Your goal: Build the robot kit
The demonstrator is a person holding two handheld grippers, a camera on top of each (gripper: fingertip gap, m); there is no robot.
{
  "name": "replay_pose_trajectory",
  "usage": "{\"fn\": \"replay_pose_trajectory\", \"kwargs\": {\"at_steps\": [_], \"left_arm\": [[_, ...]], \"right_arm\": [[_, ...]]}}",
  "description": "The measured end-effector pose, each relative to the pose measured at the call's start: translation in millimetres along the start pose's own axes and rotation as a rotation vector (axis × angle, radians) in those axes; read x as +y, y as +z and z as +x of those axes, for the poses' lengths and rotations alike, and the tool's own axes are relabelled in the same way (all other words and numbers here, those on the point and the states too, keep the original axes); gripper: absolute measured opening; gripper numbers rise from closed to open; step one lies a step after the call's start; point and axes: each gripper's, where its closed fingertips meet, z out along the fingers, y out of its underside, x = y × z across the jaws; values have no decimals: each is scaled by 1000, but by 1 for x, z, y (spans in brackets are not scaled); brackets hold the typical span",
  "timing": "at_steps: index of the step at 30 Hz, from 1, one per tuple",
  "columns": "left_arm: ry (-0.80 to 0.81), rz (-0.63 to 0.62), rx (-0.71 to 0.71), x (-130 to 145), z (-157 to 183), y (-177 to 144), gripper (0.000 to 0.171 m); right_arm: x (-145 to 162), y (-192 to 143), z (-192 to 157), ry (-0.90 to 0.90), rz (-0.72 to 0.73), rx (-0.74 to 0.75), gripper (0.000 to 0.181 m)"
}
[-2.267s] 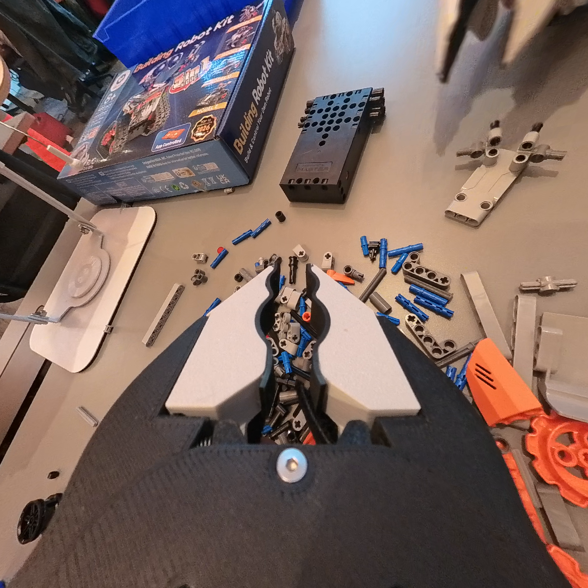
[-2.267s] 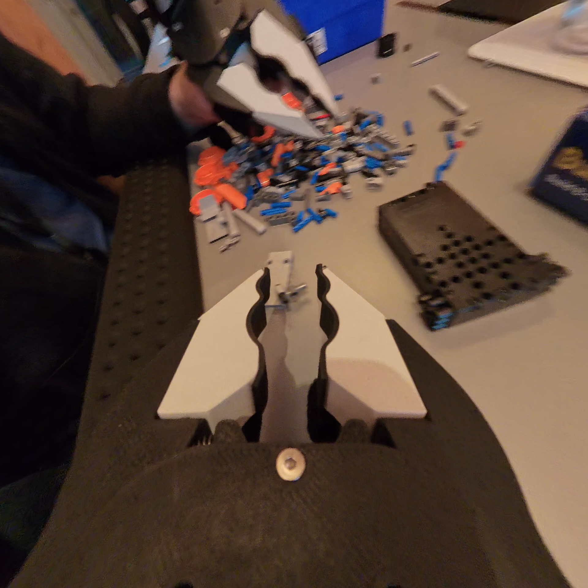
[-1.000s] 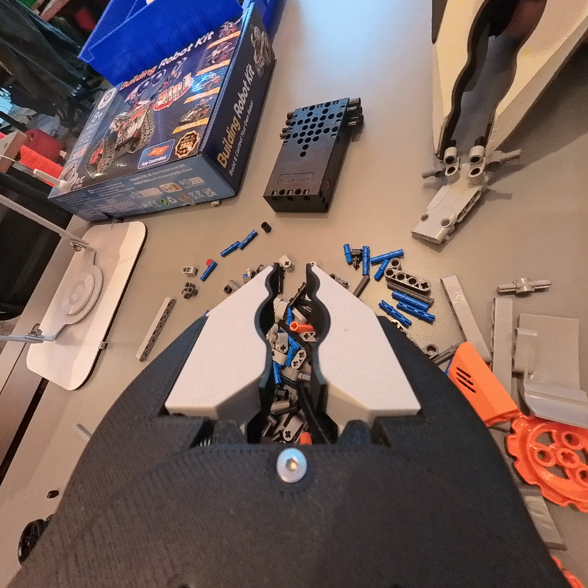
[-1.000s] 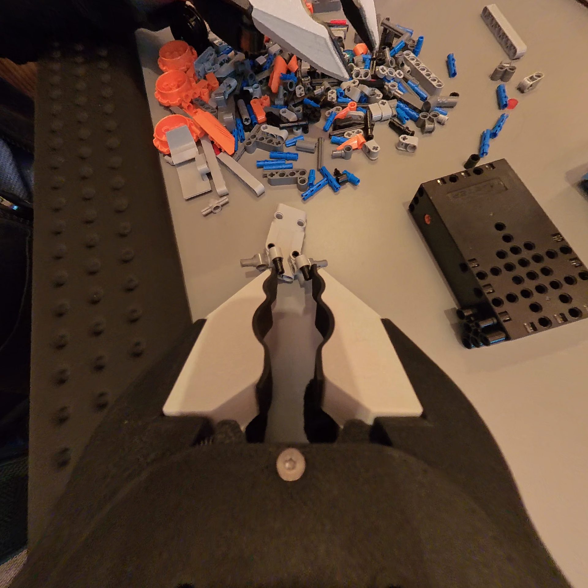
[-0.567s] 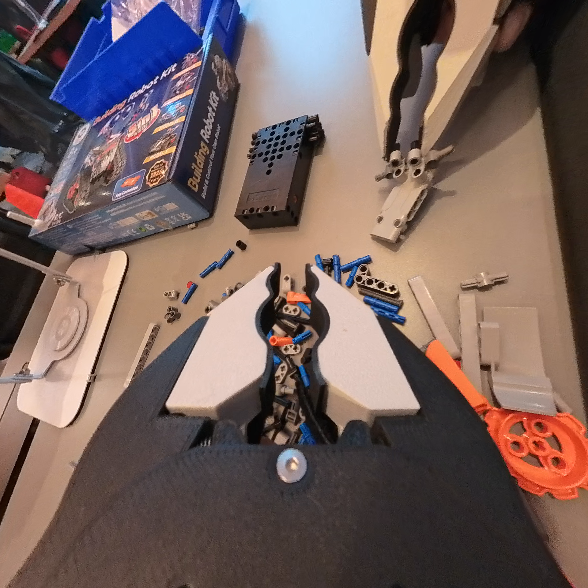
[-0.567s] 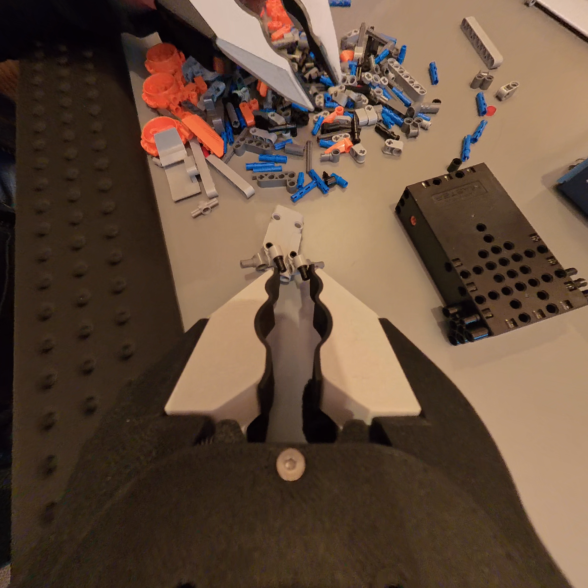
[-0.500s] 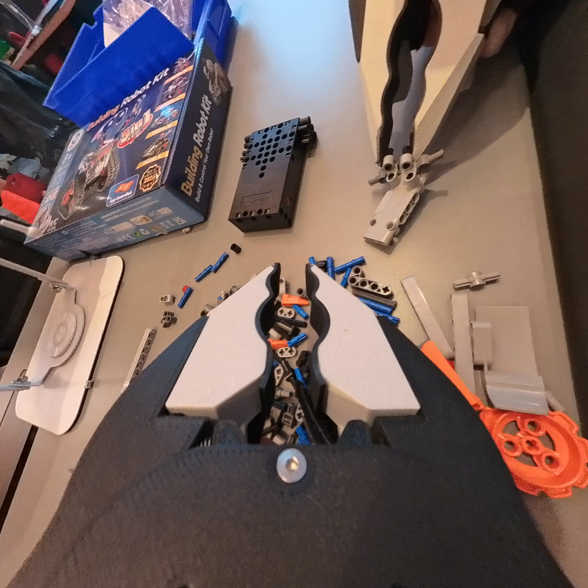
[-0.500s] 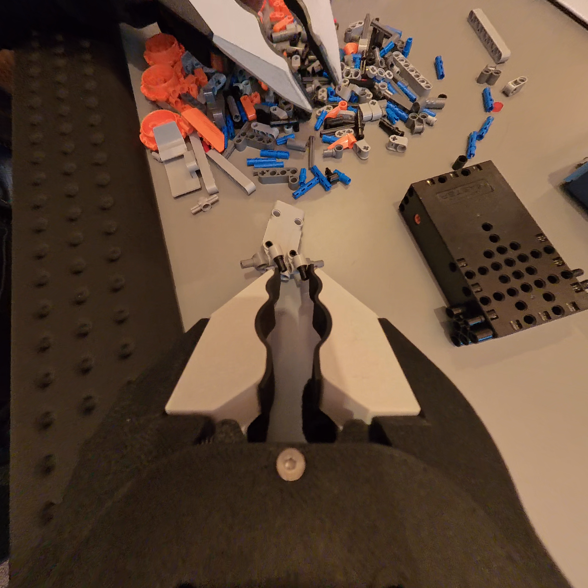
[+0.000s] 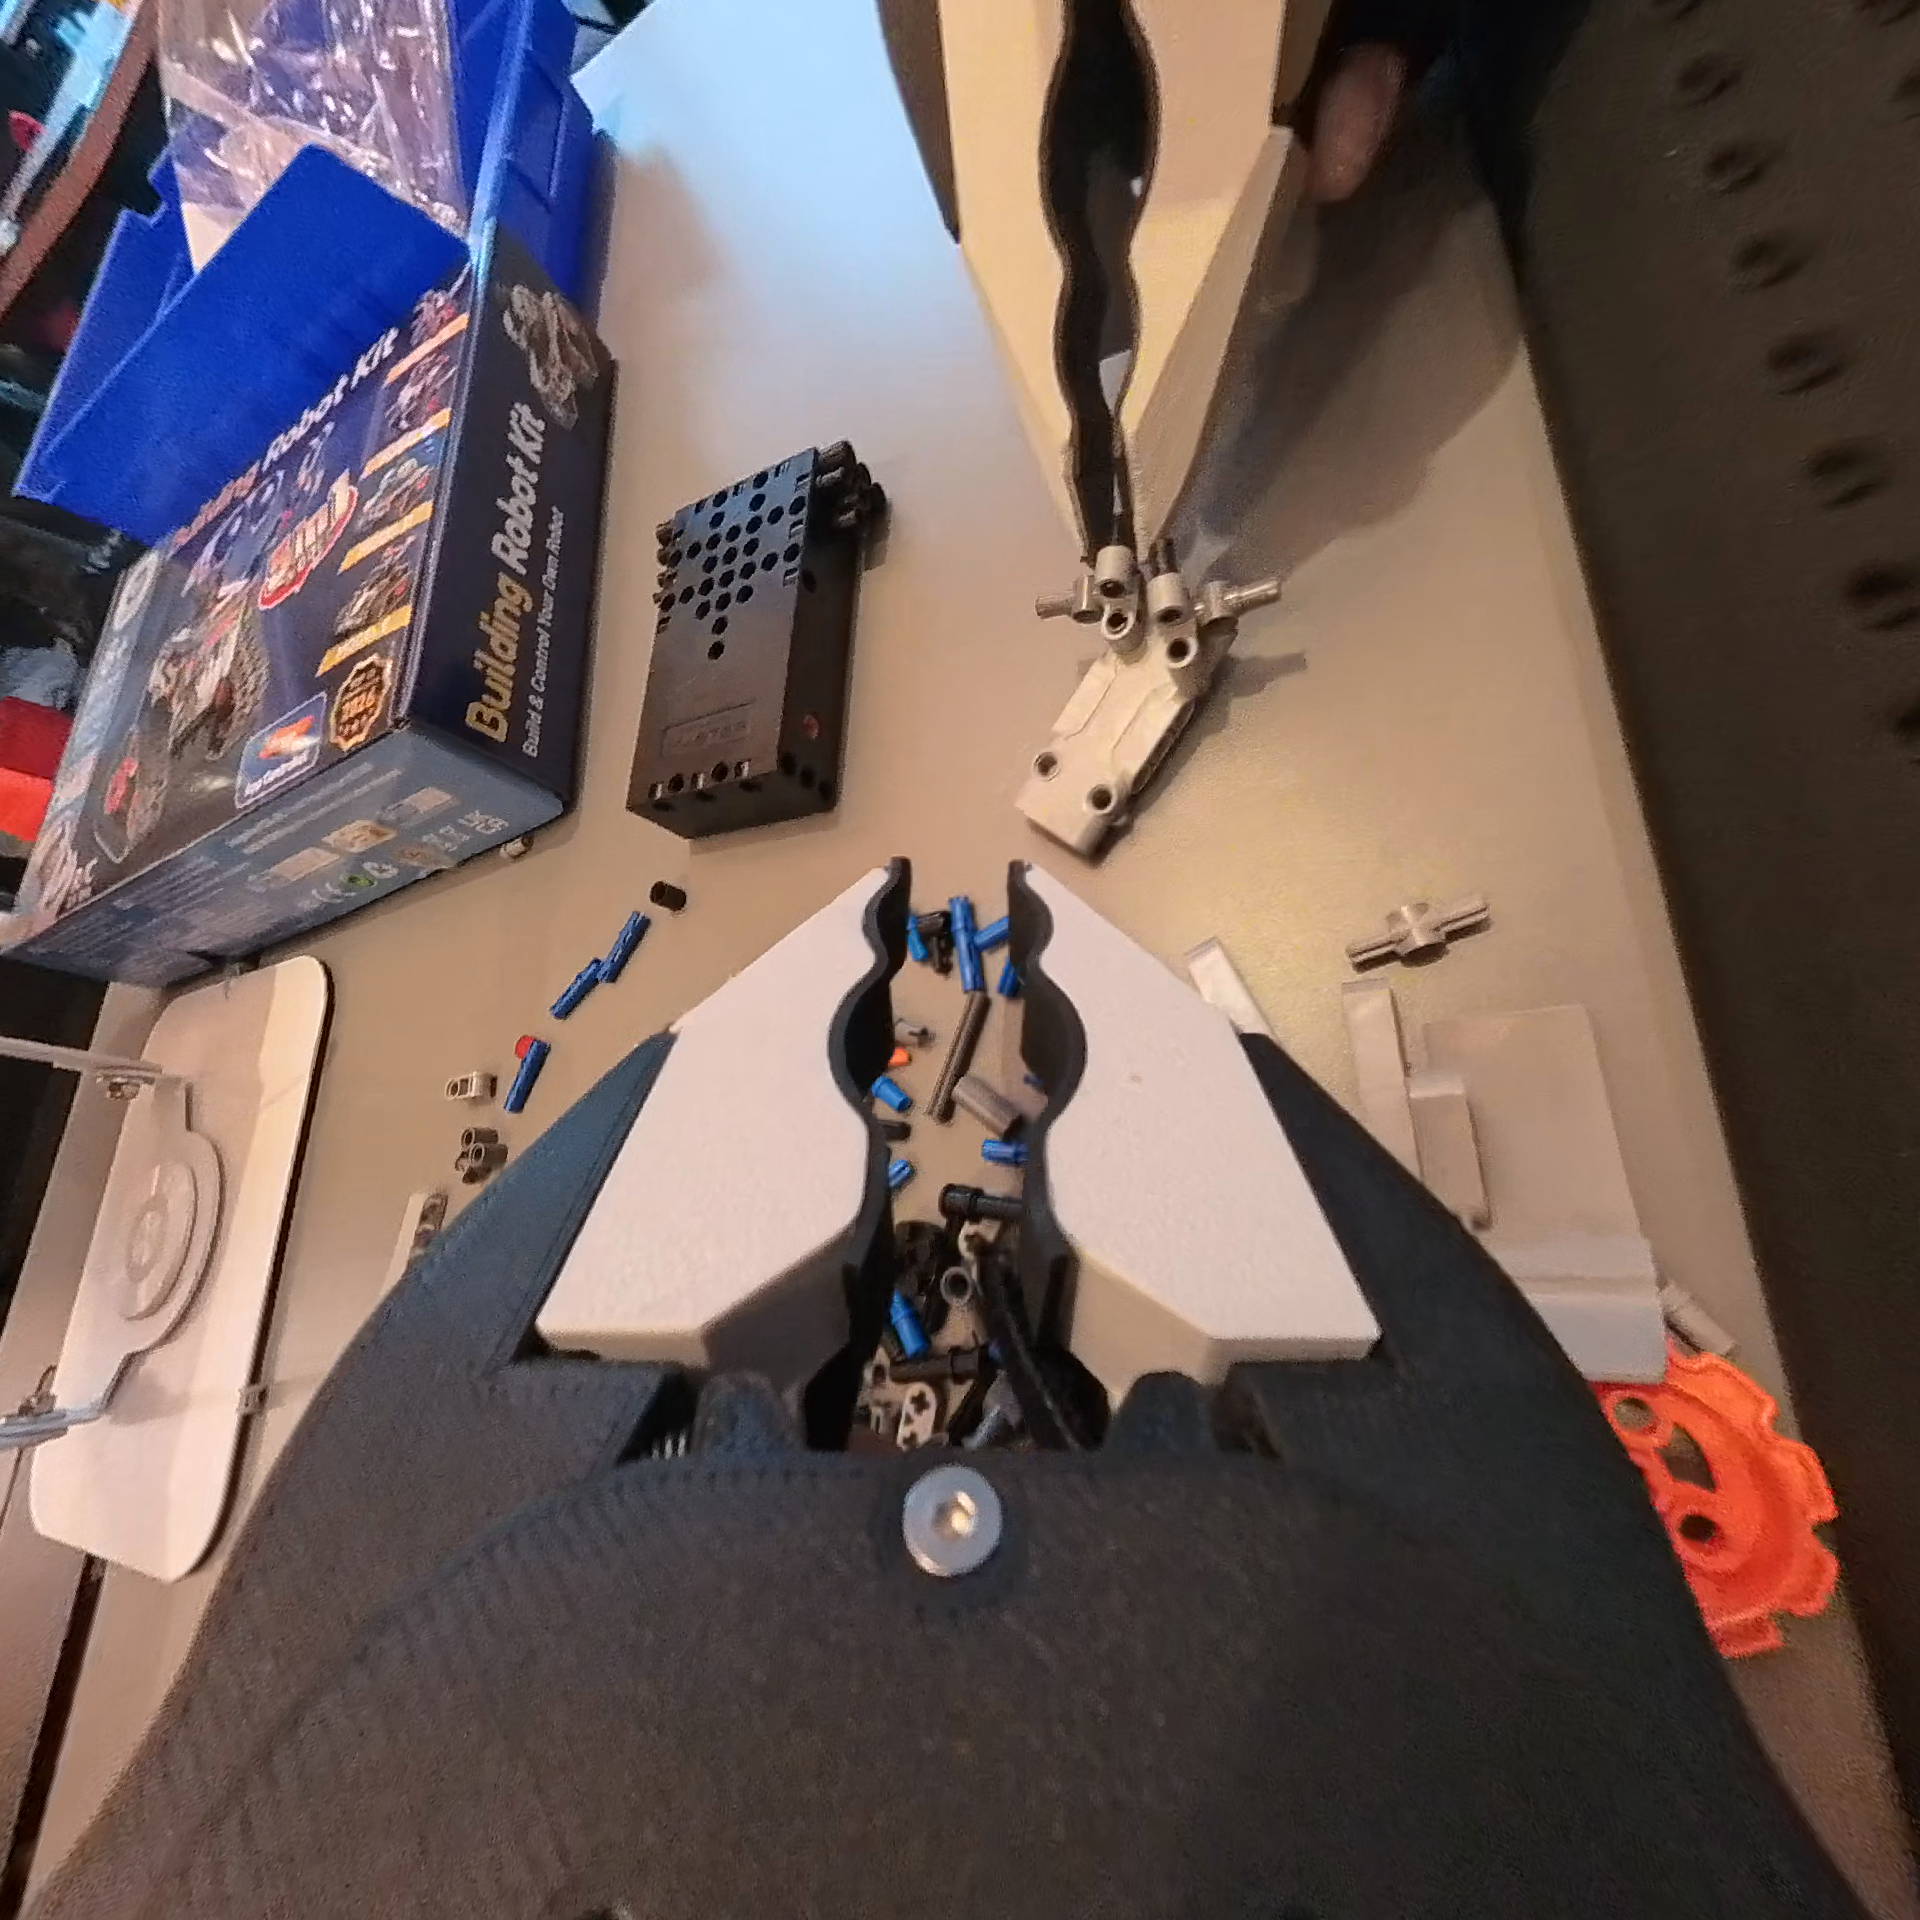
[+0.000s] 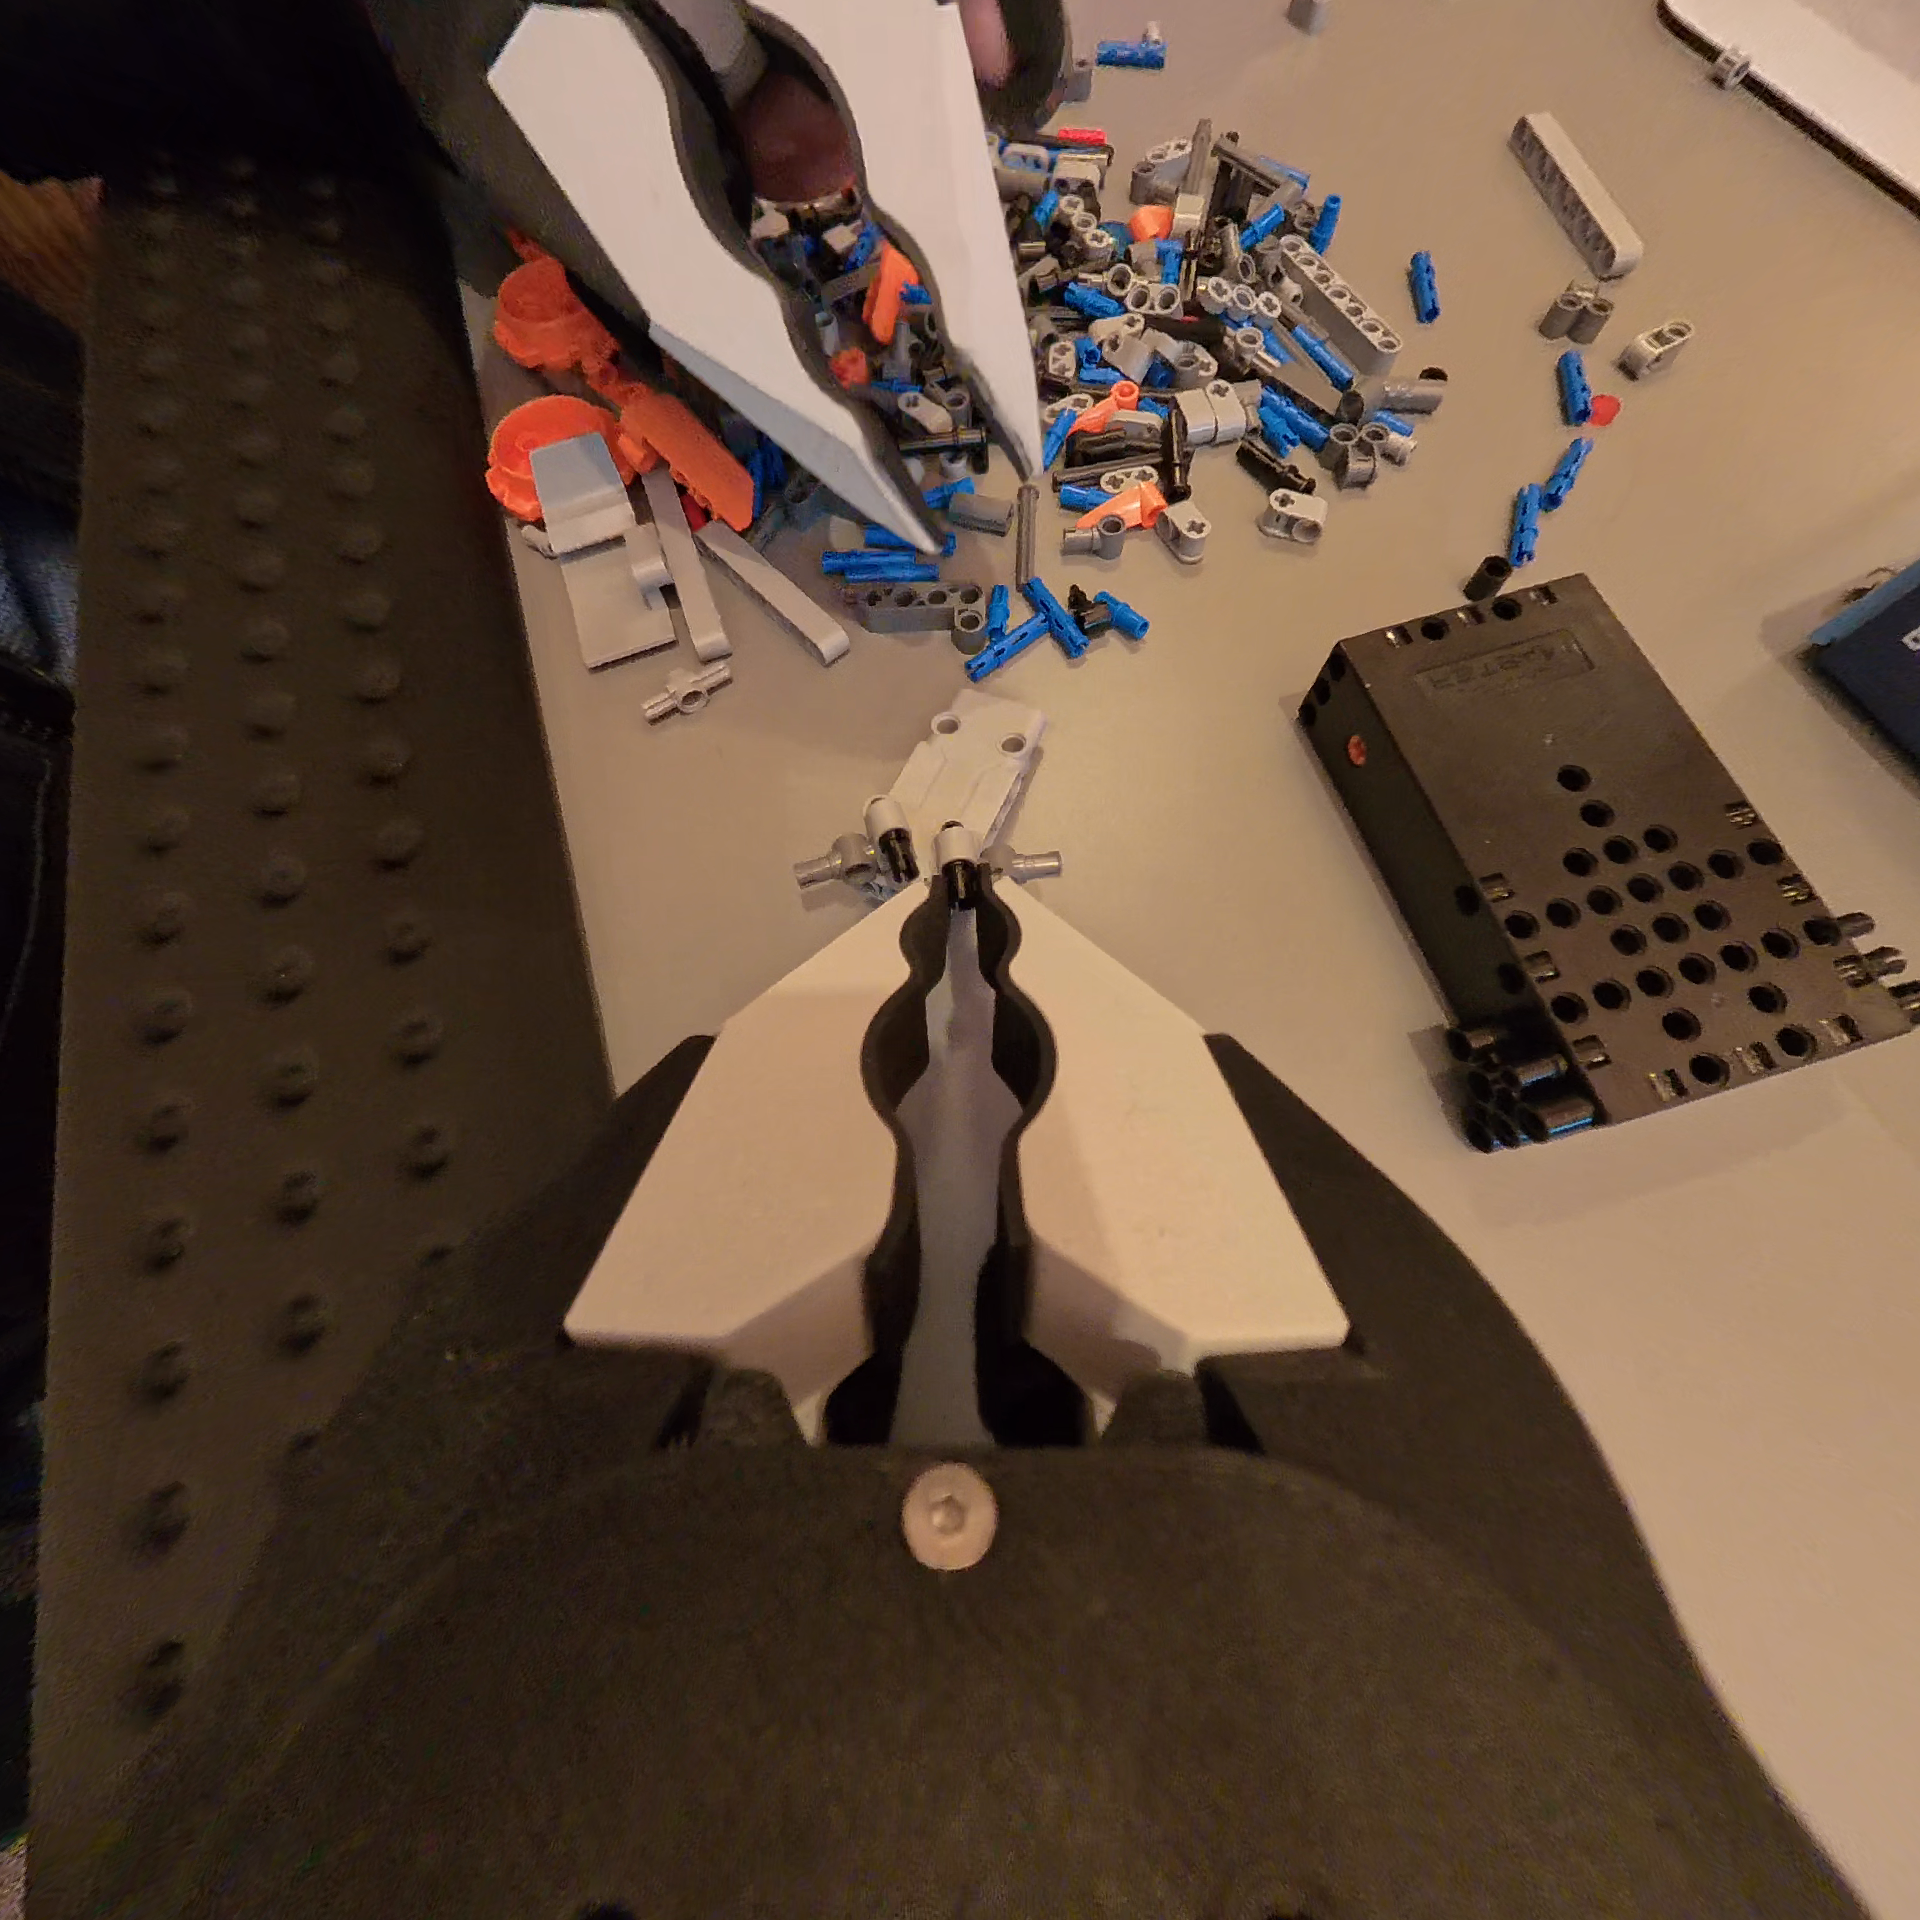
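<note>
A grey panel assembly (image 10: 977, 774) with connectors and black pins lies on the grey table; it also shows in the left wrist view (image 9: 1112, 748). My right gripper (image 10: 961, 899) has its jaws nearly together on a black pin (image 10: 958, 881) at the assembly's near end, and the left wrist view shows it (image 9: 1103, 540) from the front. My left gripper (image 9: 958, 878) is open and empty over the edge of a pile of small blue, grey, black and orange parts (image 10: 1195, 343). In the right wrist view it (image 10: 987, 504) hangs above that pile.
A black perforated box (image 9: 748, 665) lies beside the assembly, also in the right wrist view (image 10: 1621, 883). A blue kit box (image 9: 312, 623) and blue bins (image 9: 260, 343) stand behind it. A white plate (image 9: 177, 1195) is far left. A black studded mat (image 10: 260, 831) borders the table. My right fingertips sit around 8 cm from my left ones.
My right gripper's jaws have narrowed onto the black pin of the grey assembly. My left gripper has shifted across the pile toward its edge nearest the assembly, still open.
</note>
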Motion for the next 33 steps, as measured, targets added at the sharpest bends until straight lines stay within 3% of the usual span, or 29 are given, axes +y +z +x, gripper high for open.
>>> {"fn": "replay_pose_trajectory", "kwargs": {"at_steps": [10,13,19,22,26,33], "left_arm": [[43,-16,1,-2,7,8,22],[16,1,-49,-4,-6,3,26],[68,75,-247,-18,-38,-16,36],[90,135,-304,-27,-45,-27,29],[73,187,-345,-31,-54,-38,3],[58,226,-435,-31,-74,-57,0]], "right_arm": [[-10,-6,3,-17,43,23,2],[-29,-16,5,-17,131,36,3],[-77,-25,-2,32,306,-112,3],[-96,-24,-6,29,338,-199,3],[-115,-25,-6,11,361,-280,2],[-120,-12,13,16,344,-229,3]]}}
